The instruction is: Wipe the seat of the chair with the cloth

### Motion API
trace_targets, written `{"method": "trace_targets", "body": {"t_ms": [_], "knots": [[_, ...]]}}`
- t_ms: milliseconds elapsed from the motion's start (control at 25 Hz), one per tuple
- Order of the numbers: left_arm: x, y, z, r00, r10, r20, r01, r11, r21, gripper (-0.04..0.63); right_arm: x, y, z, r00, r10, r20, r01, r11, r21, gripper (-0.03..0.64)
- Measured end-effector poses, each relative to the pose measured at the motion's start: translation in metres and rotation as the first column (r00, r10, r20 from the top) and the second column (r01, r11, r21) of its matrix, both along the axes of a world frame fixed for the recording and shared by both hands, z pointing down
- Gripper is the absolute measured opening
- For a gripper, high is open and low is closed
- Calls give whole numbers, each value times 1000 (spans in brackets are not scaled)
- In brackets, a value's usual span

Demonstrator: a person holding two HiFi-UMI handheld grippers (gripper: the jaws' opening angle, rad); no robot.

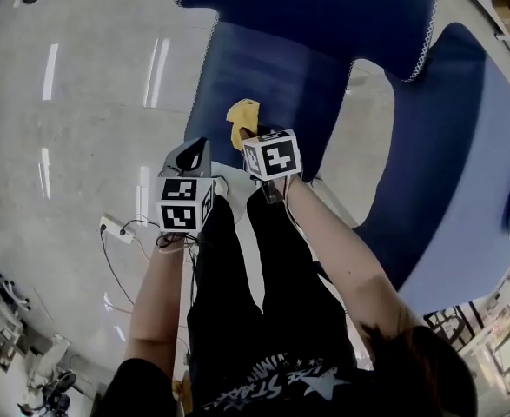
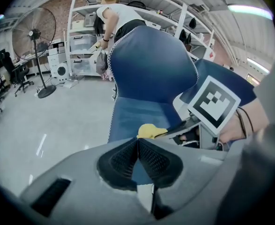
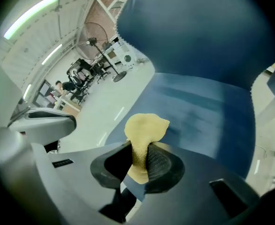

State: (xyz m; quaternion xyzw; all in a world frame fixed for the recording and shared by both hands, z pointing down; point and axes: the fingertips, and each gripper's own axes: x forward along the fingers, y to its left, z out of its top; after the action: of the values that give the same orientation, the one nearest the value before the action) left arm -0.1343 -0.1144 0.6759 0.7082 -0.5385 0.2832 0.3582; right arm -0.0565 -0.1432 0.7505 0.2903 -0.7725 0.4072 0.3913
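Two tongs in play, and only one has a job. The right tongs [image 3: 141,150] are clamped on the yellow cloth [image 3: 145,125], a fold pinched between the pads and a loose lobe poking out ahead over the blue seat [image 3: 207,109]. The left tongs [image 2: 138,143] are pressed together with nothing between them, hanging just beside the right pair near the seat's front corner. From the head view the cloth sits over the front part of the seat, far from the backrest [image 1: 324,7]; whether it touches the fabric, I can't tell. By my read the wipe has most of the seat left to cover. To do it well, tip the right tongs down so the free lobe lies flat on the seat and the hard pads stay off it. Hold the pinch firm and sweep in overlapping passes from front to back. Mind the edges: the seat's left rim drops straight to the floor [image 1: 81,102], and the cloth could slide off there. On the right a second chair [image 1: 446,163] stands close across a narrow gap, so wide swings that way look cramped. Open floor lies to the left, though a power strip [image 1: 115,228] and its cable sit near the person's feet.
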Motion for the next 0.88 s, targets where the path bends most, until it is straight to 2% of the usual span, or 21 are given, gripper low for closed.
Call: {"method": "trace_targets", "body": {"t_ms": [200,360,600,880], "knots": [[-33,13,13,1000,-23,-18,22,1000,-14,21,-77,12,7,994,-91,58,89,996,24,64],[-60,31,18,1000,5,-29,-6,999,-32,20,-114,12,18,995,-94,39,92,995,36,64],[-85,45,26,996,85,-41,-87,995,-38,21,-106,5,30,997,-46,-66,50,997,62,64],[-81,46,19,980,187,-65,-188,982,-17,20,-63,9,27,988,97,-121,-89,994,68,64]]}}
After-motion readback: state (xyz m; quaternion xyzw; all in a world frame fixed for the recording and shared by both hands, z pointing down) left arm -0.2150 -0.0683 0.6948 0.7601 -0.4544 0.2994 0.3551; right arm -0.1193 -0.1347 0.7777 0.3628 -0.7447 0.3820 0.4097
